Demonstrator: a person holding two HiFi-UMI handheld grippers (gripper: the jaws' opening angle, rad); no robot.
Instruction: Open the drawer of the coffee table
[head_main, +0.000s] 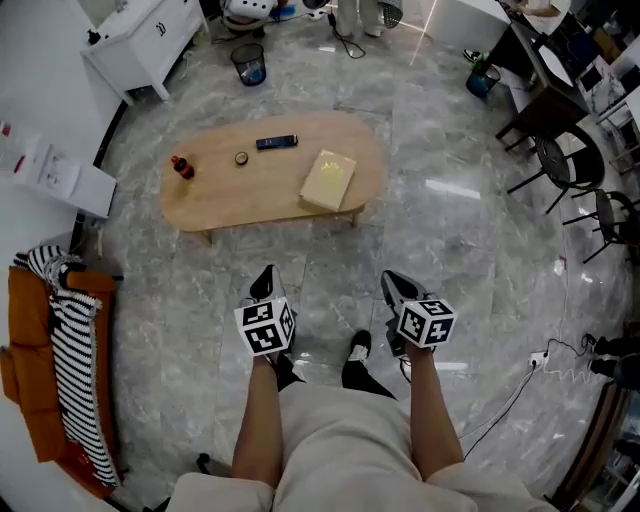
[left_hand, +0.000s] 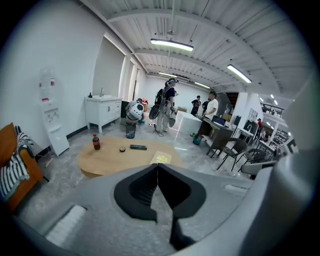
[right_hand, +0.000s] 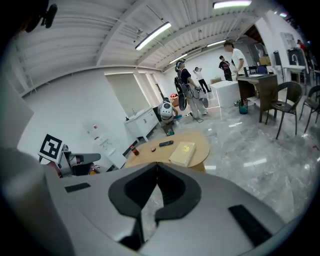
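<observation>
The oval wooden coffee table (head_main: 215, 200) (left_hand: 107, 159) (right_hand: 202, 145) stands on the marble floor ahead of me; no drawer shows from here. On it lie a yellow book (head_main: 328, 179) (right_hand: 183, 153), a dark remote (head_main: 276, 142), a small round thing (head_main: 241, 158) and a red-capped bottle (head_main: 182, 167) (left_hand: 96, 142). My left gripper (head_main: 264, 281) (left_hand: 158, 166) and right gripper (head_main: 393, 284) (right_hand: 157, 165) hang a short way in front of the table's near edge, both shut with nothing between the jaws.
An orange sofa with a striped cloth (head_main: 60, 370) is at the left. A white cabinet (head_main: 140, 40) and a bin (head_main: 248, 62) stand beyond the table. Dark chairs (head_main: 575, 175) and a desk line the right. A cable (head_main: 530, 370) trails on the floor. Several people stand far back (left_hand: 167, 105).
</observation>
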